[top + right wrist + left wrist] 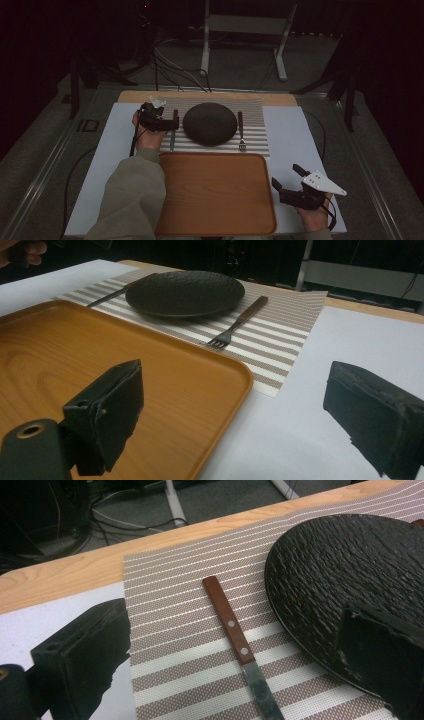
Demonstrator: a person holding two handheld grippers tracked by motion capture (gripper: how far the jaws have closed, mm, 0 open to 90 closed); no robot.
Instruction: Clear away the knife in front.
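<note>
We see a tabletop [300, 135] covered in pale sheet, with a wooden strip along its far edge. On it lies a striped placemat [252, 142], and in the middle of the placemat sits a dark textured plate [210, 123]. A knife [173, 131] with a brown wooden handle lies on the placemat just left of the plate, its handle pointing away from us, and a fork [241, 131] with a matching handle lies just right of the plate, tines toward us. Nearer to us, touching the placemat's near edge, rests an orange wooden tray [215, 195] with nothing on it. Our left gripper [159, 121] hovers over the left side of the placemat, right by the knife; in the left gripper view its jaws stand wide apart, one on each side of the knife [235, 630], with the plate [340, 575] under the right-hand jaw, and nothing is held between them. Our right gripper [286, 181] rests low at the right of the tray, over the pale tabletop; in the right gripper view its jaws are also spread apart and hold nothing, one above the tray [190, 390] and one above the bare tabletop.
</note>
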